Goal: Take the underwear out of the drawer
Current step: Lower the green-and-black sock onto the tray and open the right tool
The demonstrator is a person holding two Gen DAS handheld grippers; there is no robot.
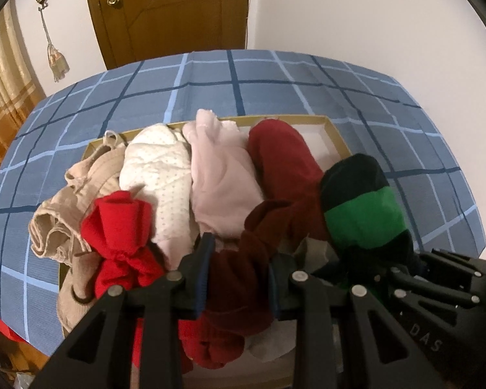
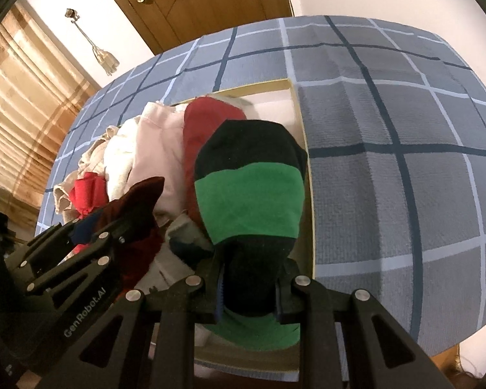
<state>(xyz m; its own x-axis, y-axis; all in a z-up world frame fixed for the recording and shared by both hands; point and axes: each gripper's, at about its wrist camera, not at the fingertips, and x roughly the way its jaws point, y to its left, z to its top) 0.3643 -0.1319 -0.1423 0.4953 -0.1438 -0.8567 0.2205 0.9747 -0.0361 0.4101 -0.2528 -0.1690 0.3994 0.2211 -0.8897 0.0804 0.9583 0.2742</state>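
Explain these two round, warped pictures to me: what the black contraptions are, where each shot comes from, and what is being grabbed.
No robot here: a person holds a black two-finger tool in each hand, and a fisheye camera on each looks along its fingers, hence the warping. One picture comes from the left tool, the other from the right tool. Both look down on a shallow tan cardboard box heaped with folded garments, sitting on a blue checked bedspread. The left tool is closed on a dark maroon garment; the right tool is closed on a green-and-black striped garment.
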